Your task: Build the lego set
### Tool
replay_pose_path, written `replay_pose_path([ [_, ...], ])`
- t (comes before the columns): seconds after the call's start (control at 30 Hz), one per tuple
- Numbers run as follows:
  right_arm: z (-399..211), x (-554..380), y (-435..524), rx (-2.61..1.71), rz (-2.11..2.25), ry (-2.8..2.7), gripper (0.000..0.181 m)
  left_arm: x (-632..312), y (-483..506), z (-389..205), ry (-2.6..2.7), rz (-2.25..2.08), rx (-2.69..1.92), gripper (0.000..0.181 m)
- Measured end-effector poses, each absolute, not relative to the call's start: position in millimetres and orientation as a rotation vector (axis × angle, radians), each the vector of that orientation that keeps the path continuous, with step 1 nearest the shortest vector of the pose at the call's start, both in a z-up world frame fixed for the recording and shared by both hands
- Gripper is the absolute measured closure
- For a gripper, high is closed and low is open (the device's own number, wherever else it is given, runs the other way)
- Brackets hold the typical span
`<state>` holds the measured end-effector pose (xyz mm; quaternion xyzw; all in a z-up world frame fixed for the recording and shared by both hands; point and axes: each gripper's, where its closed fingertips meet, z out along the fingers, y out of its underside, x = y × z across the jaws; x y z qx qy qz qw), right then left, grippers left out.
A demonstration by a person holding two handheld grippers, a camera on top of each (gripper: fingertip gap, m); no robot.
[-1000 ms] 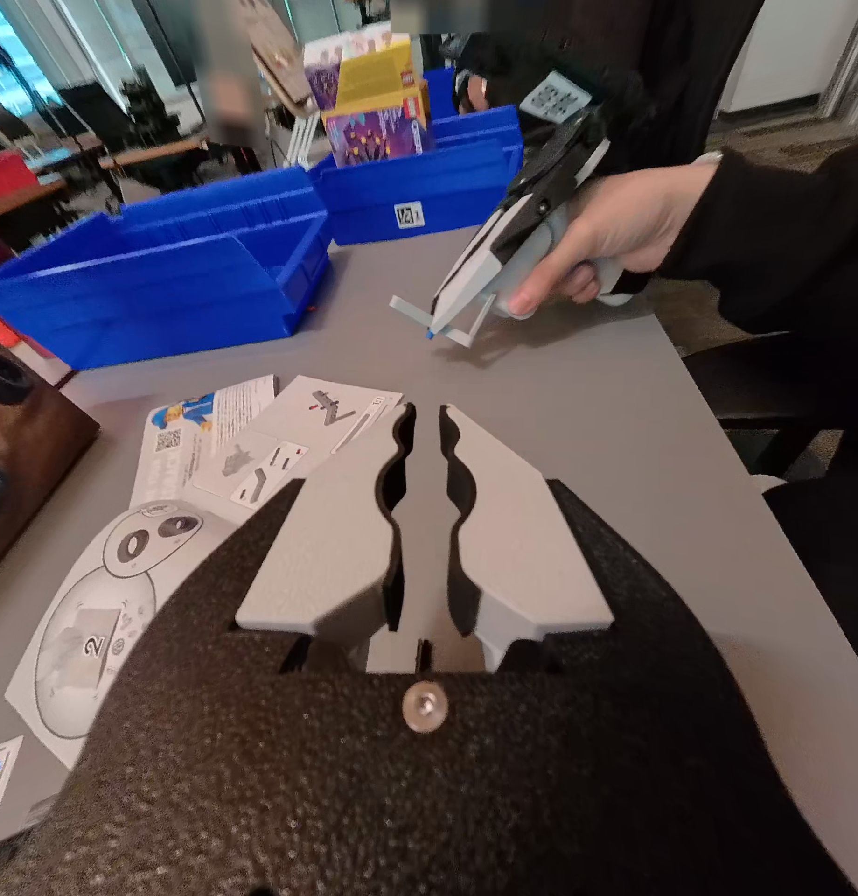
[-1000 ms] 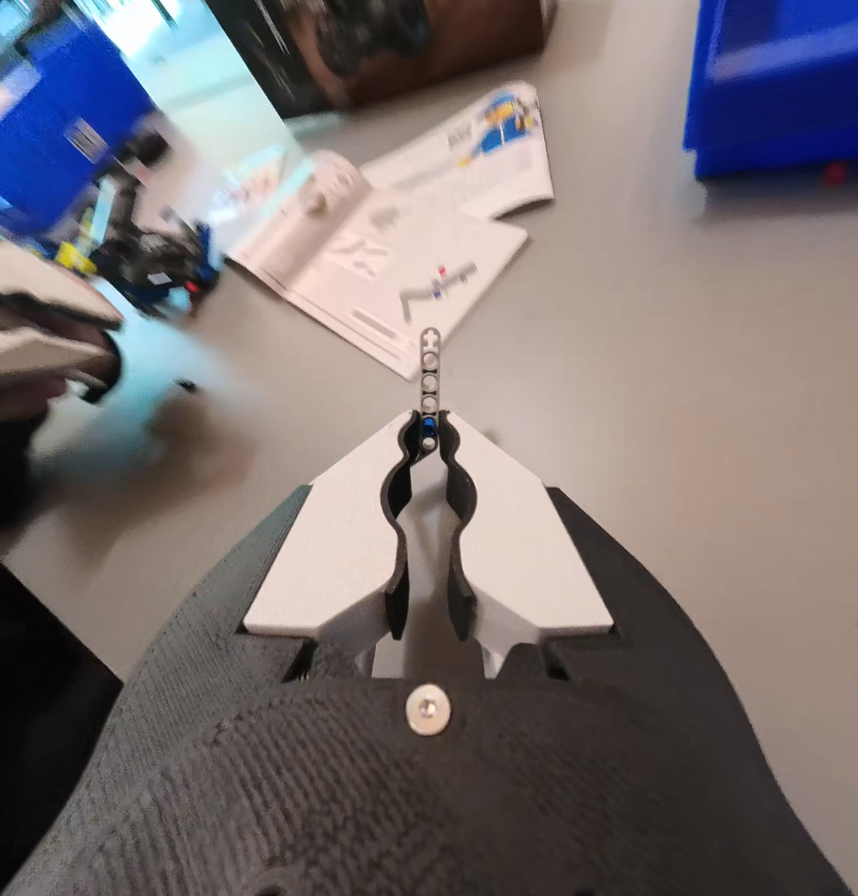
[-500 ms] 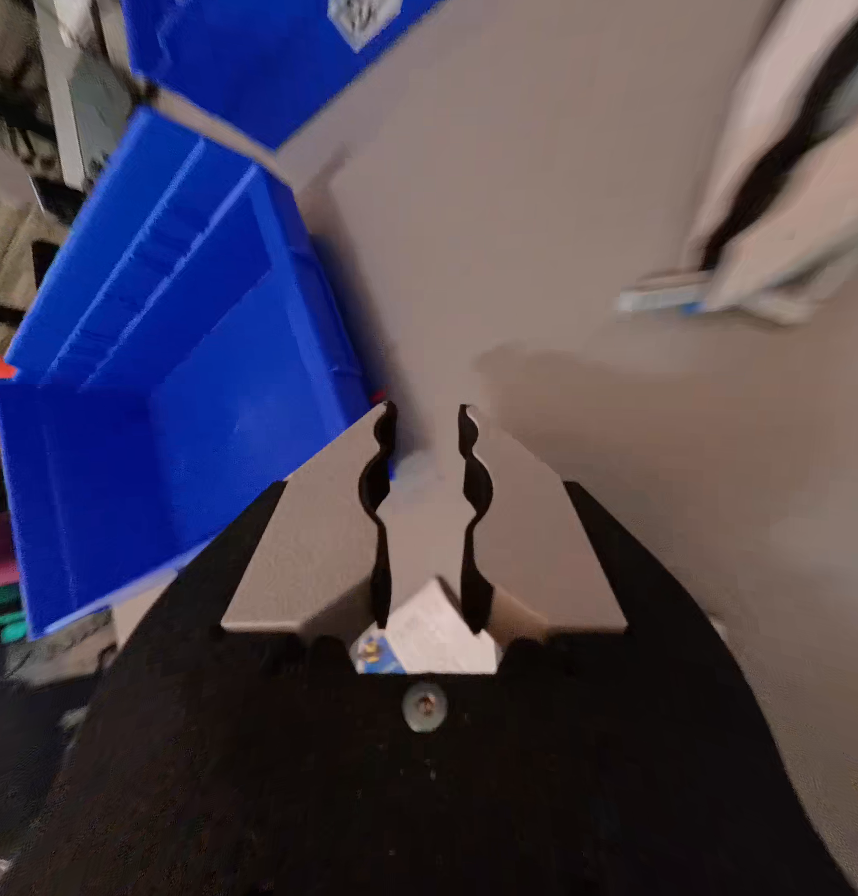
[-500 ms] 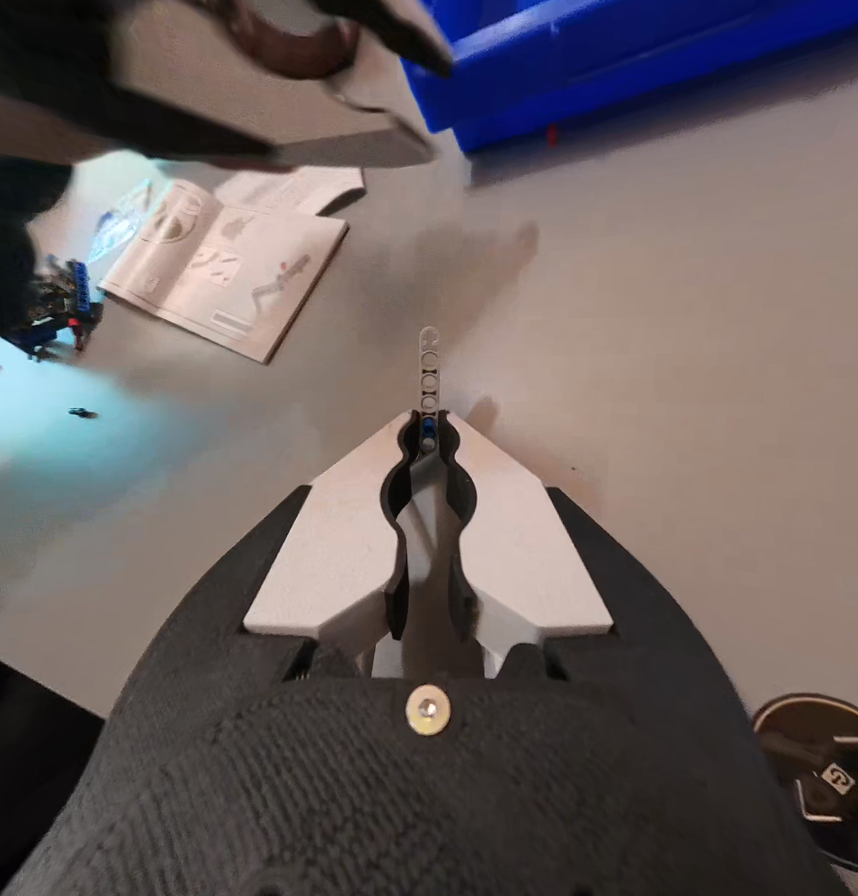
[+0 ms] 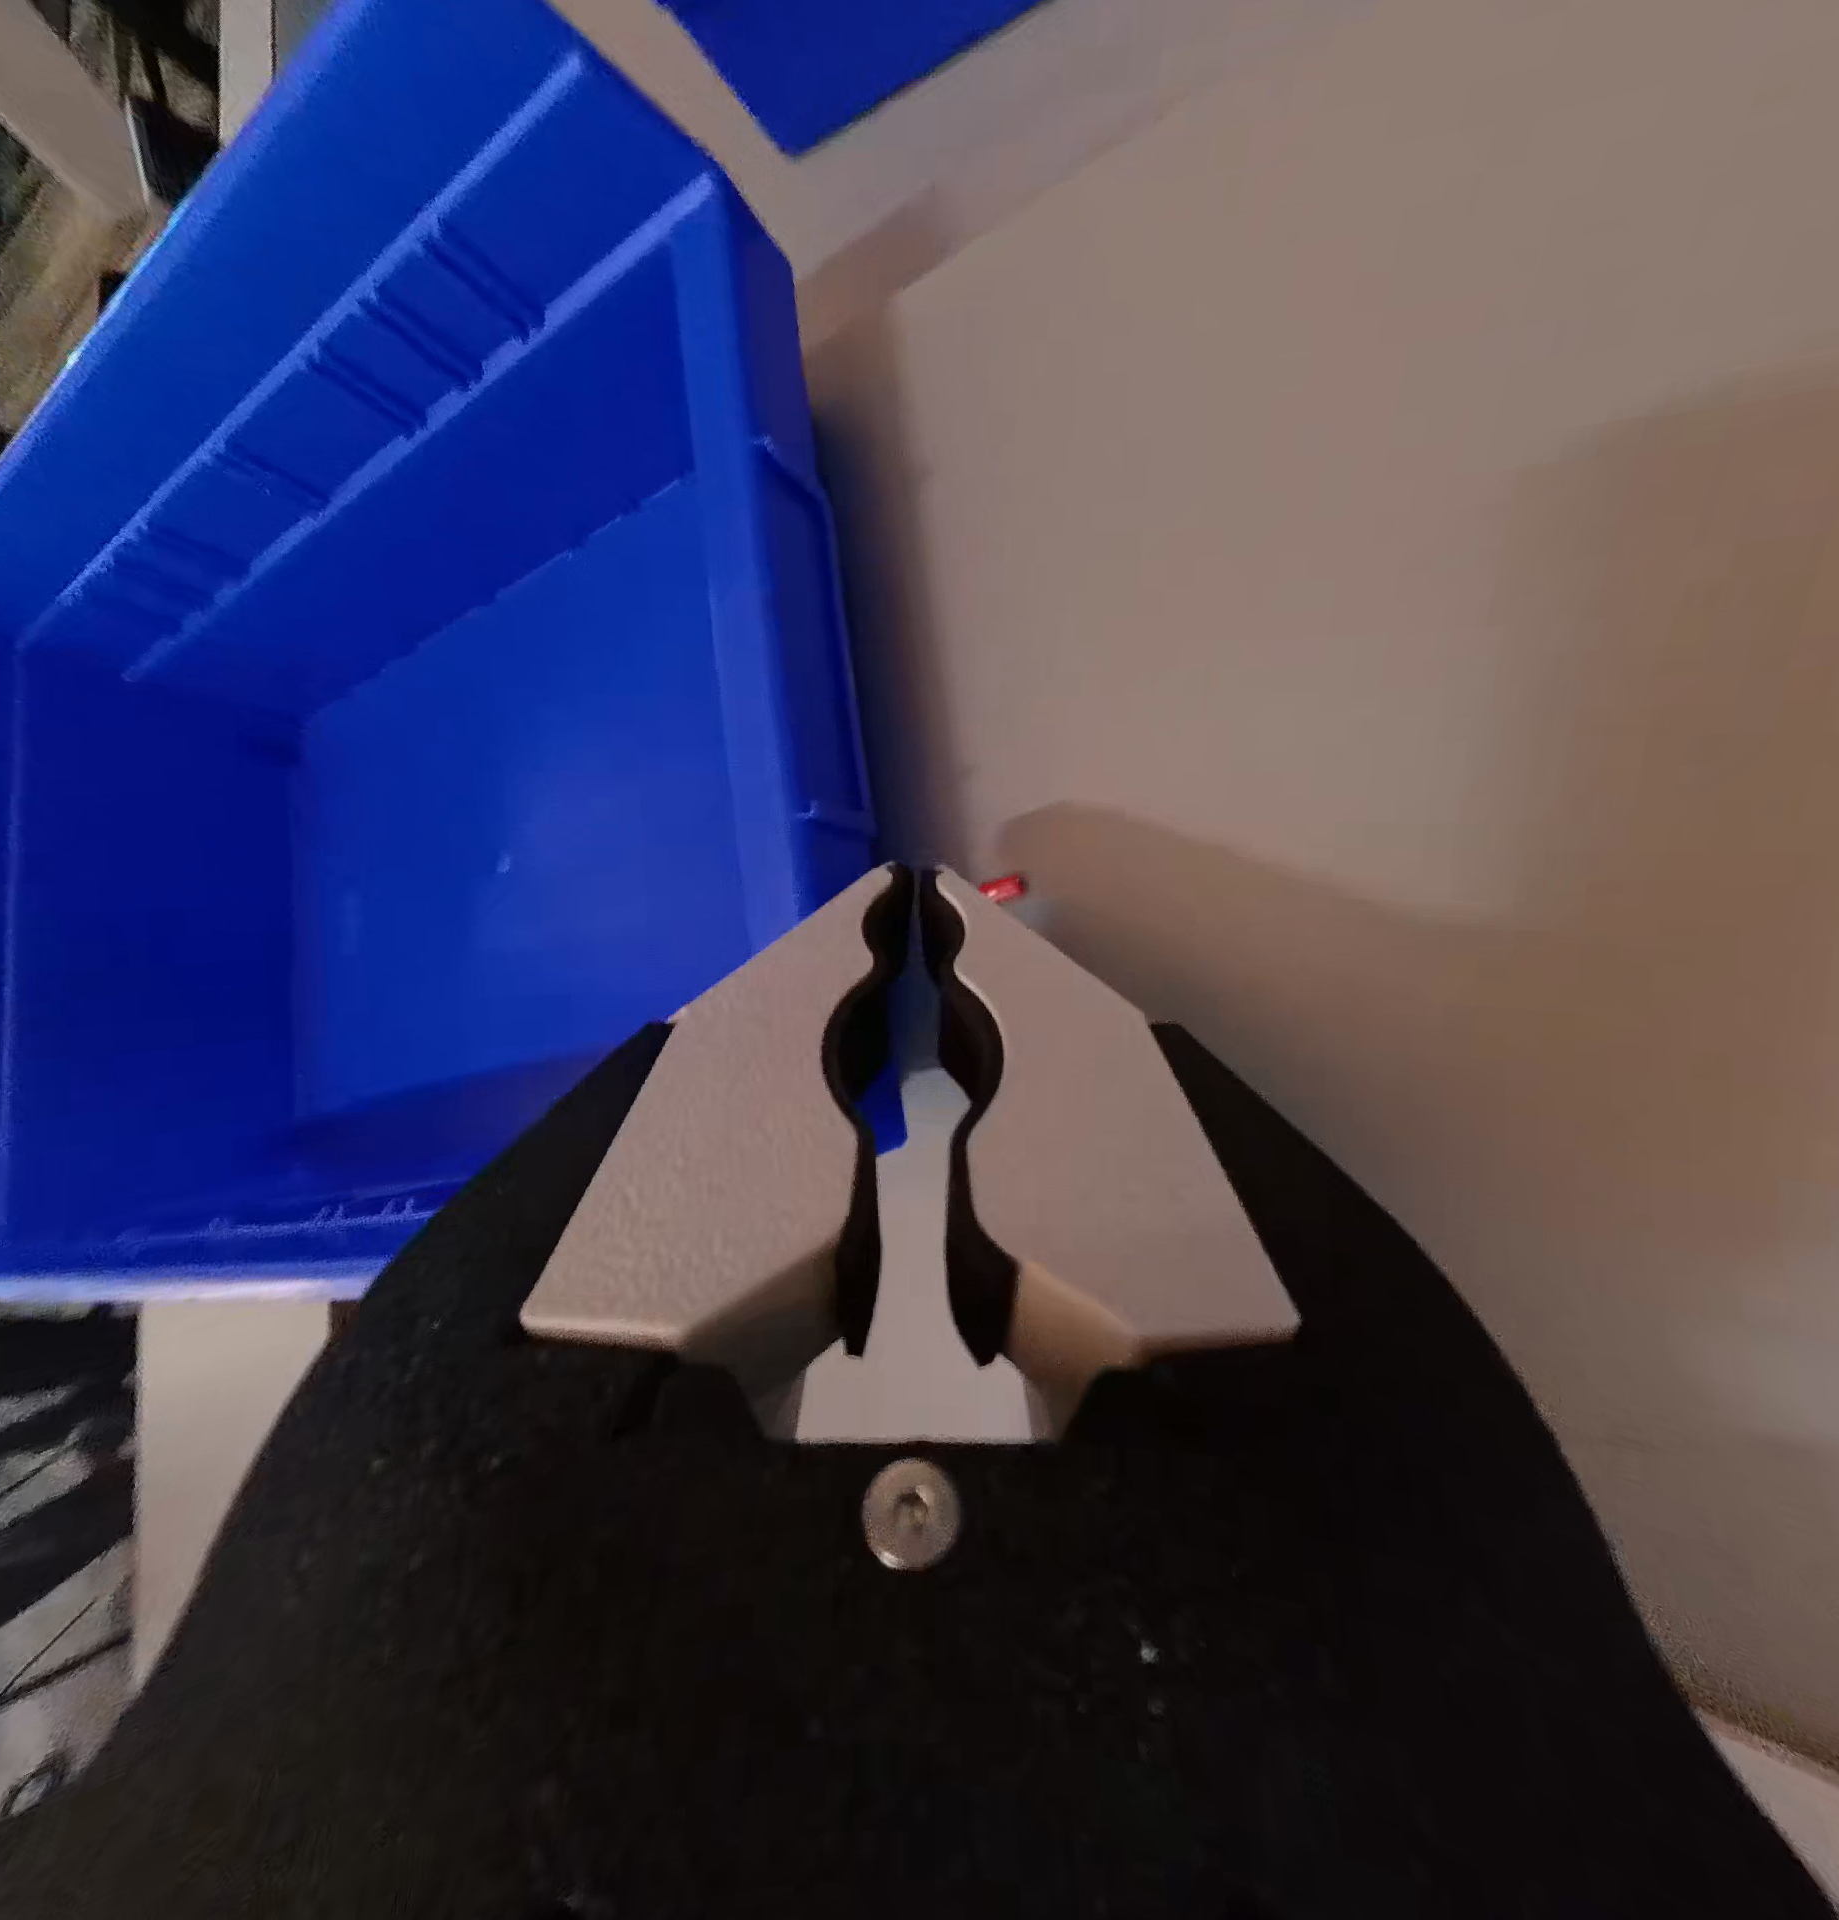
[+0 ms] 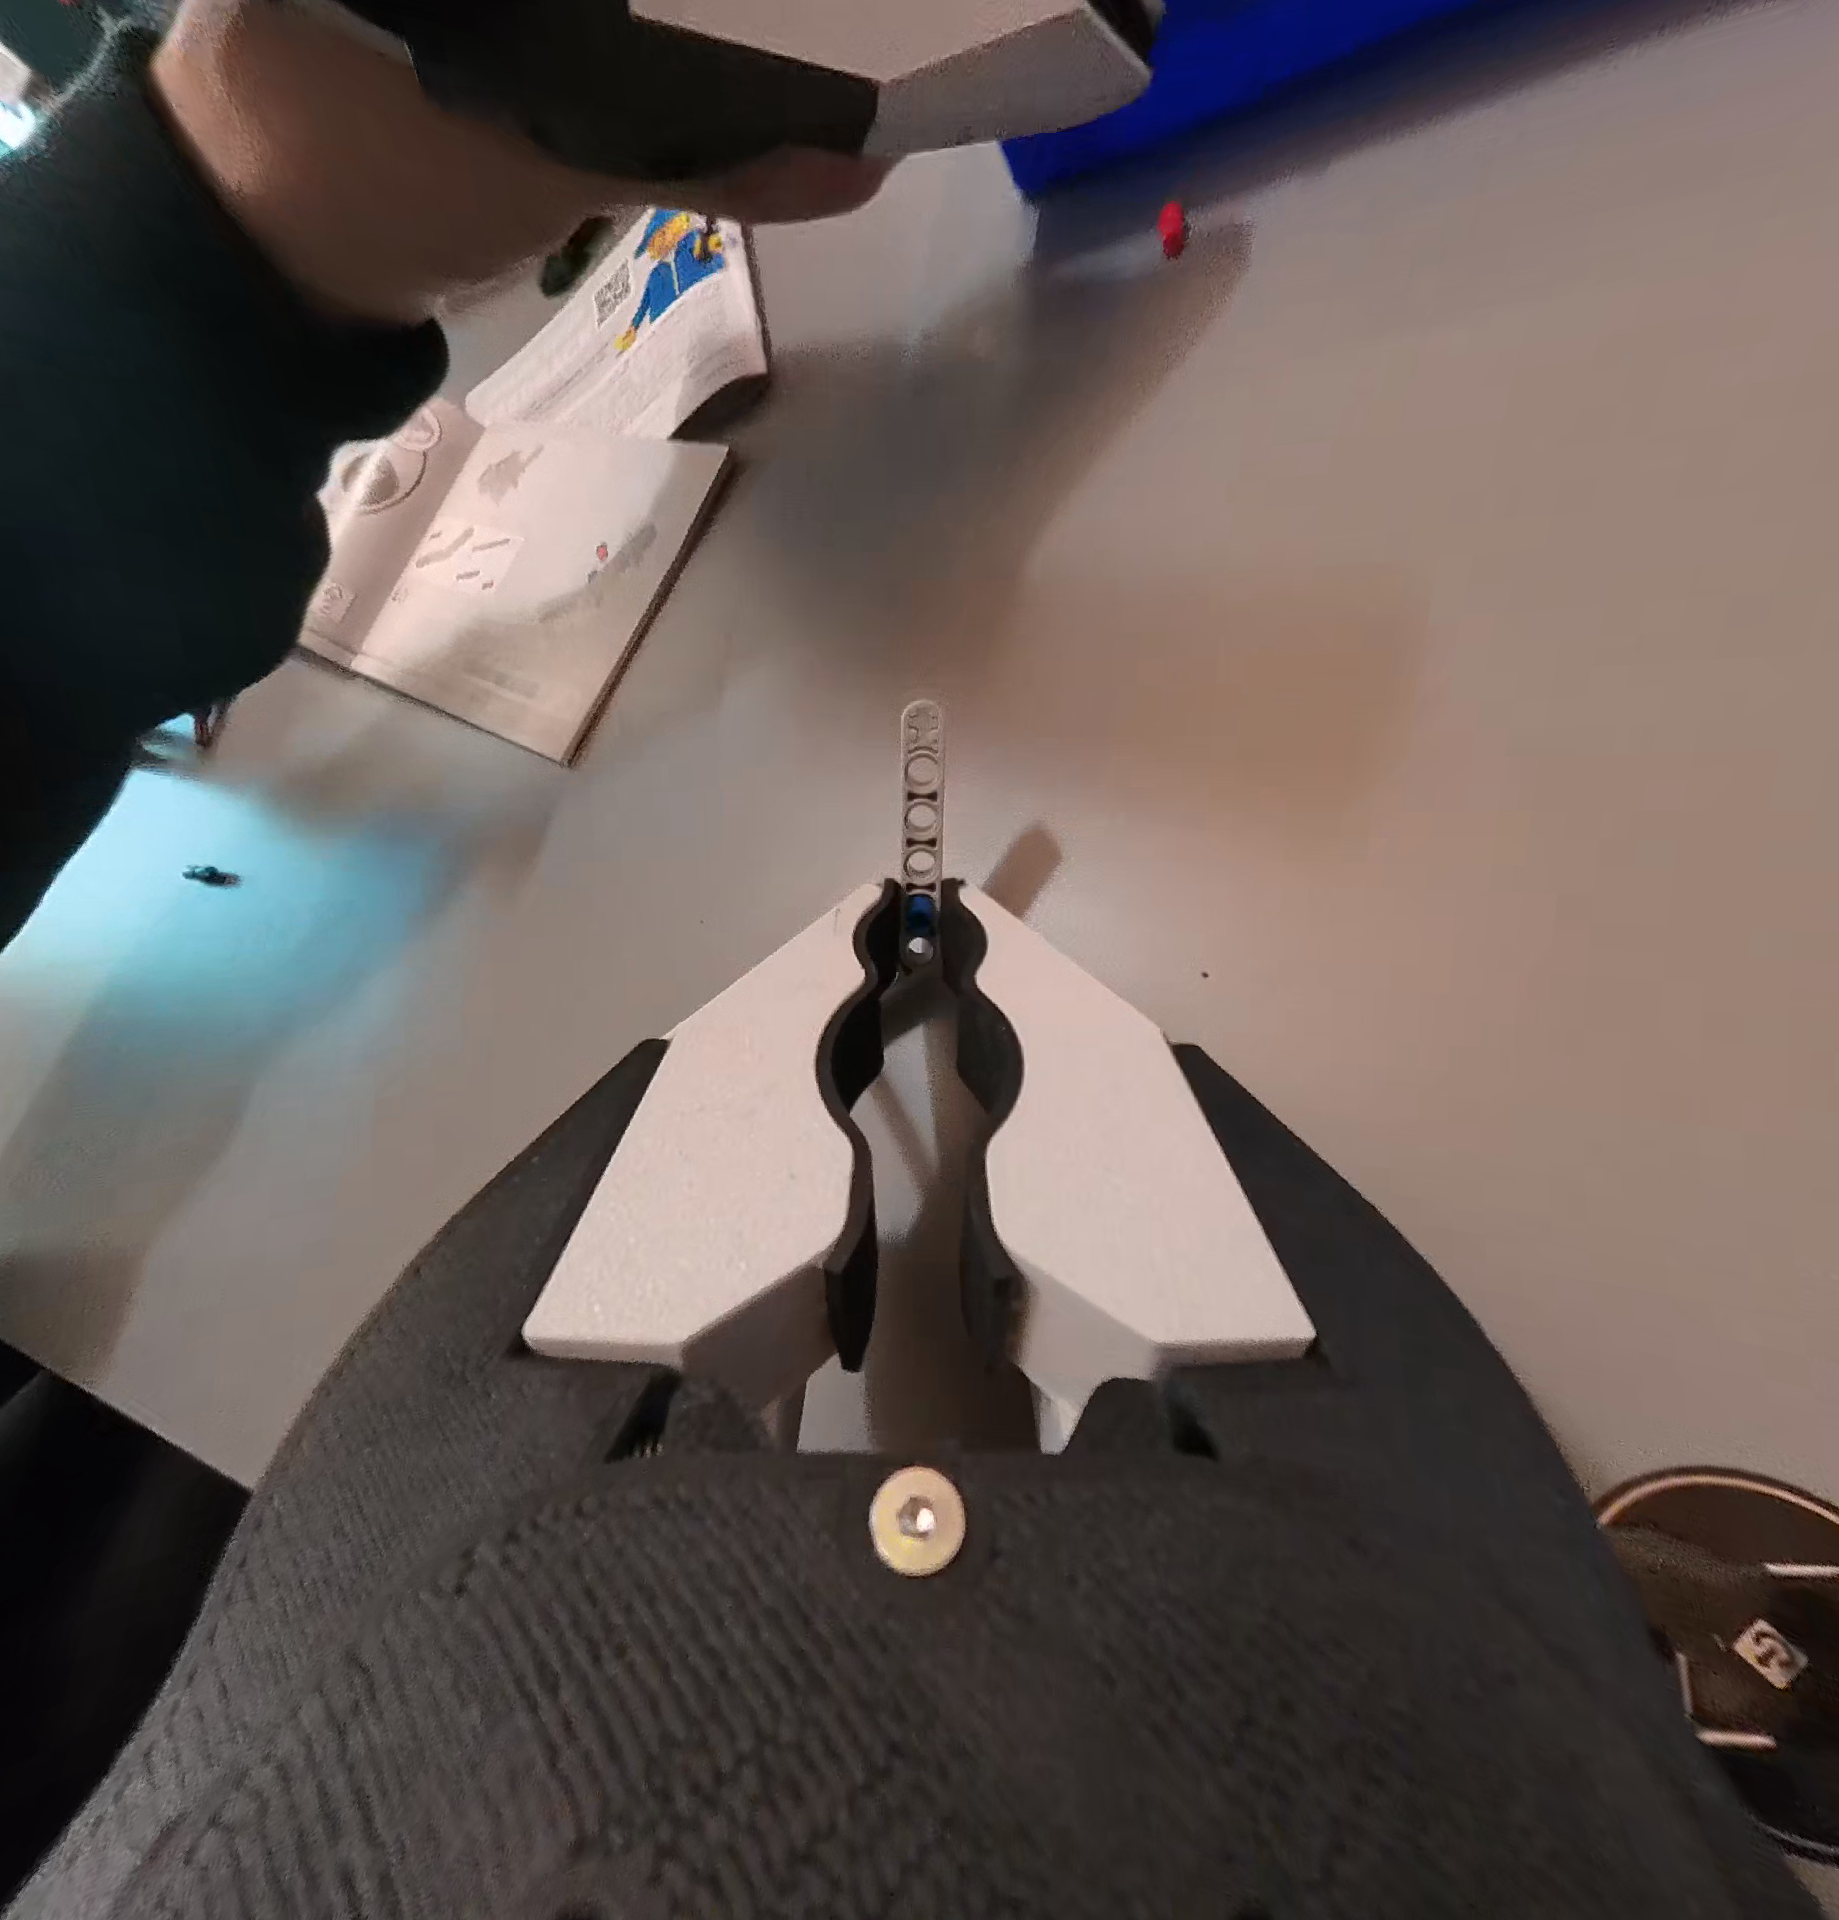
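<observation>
A grey beam point(image 6: 922, 795) is clamped in the right gripper point(image 6: 921, 885) above the table point(image 6: 1414, 727). The left gripper point(image 5: 915, 873), nearly closed and empty, is held beside a red piece point(image 5: 1001, 887) near the bin point(image 5: 427, 623).

Dim warm light, soft shadows on matte grey tabletop point(image 5: 1414, 520); motion-blurred edges, fisheye bending, cyan glare patch left.

1. My right gripper point(image 6: 920, 891) pinches a thin light-grey lego beam point(image 6: 922, 792) with a row of round holes; it sticks straight out past the tips, above the grey table point(image 6: 1414, 727).
2. A blue pin point(image 6: 917, 914) sits in the beam where the tips clamp it.
3. A small red lego piece point(image 5: 1001, 888) lies on the table just beside the blue bin's point(image 5: 395, 727) corner.
4. The instruction booklet point(image 6: 541, 582) lies open, flat, well apart from the beam.
</observation>
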<state>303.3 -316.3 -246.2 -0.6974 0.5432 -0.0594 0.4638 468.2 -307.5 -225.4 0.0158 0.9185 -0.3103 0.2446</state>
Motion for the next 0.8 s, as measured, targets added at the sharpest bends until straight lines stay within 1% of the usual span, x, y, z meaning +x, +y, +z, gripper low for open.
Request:
replay_pose_path([
  [0.03, -247.2, 302.8, -315.2, -1.724, -0.142, 1.333, 0.175, 464.7, -308.7, -227.4, 2.528, -0.894, 0.044, 0.179],
  [0.1, -246.9, 302.3, -314.8, -1.719, -0.136, 1.330, 0.176, 457.3, -307.1, -234.3, 2.590, -0.942, -0.062, 0.164],
  [0.13, -246.4, 302.3, -314.8, -1.709, -0.124, 1.330, 0.176, 455.9, -306.9, -236.6, 2.595, -0.967, -0.143, 0.160],
  [0.23, -244.8, 302.7, -315.4, -1.685, -0.107, 1.330, 0.176, 454.7, -305.6, -247.6, 2.582, -1.016, -0.414, 0.160],
  [0.33, -245.2, 302.6, -315.1, -1.685, -0.106, 1.331, 0.176, 459.2, -306.1, -253.3, 2.537, -1.065, -0.632, 0.152],
  [0.4, -245.4, 302.6, -314.9, -1.686, -0.103, 1.329, 0.176, 462.7, -307.5, -252.3, 2.514, -1.062, -0.653, 0.159],
  [0.47, -245.6, 302.6, -314.6, -1.686, -0.099, 1.329, 0.176, 463.2, -310.2, -253.4, 2.521, -1.048, -0.660, 0.157],
  [0.57, -245.3, 302.7, -314.6, -1.683, -0.095, 1.328, 0.176, 464.3, -312.4, -254.5, 2.531, -1.034, -0.678, 0.160],
  [0.67, -245.7, 302.6, -314.6, -1.686, -0.095, 1.328, 0.176, 461.1, -315.3, -255.7, 2.570, -1.024, -0.651, 0.174],
  [0.8, -245.8, 302.8, -314.8, -1.686, -0.095, 1.329, 0.176, 458.0, -314.0, -255.7, 2.582, -1.026, -0.642, 0.174],
])
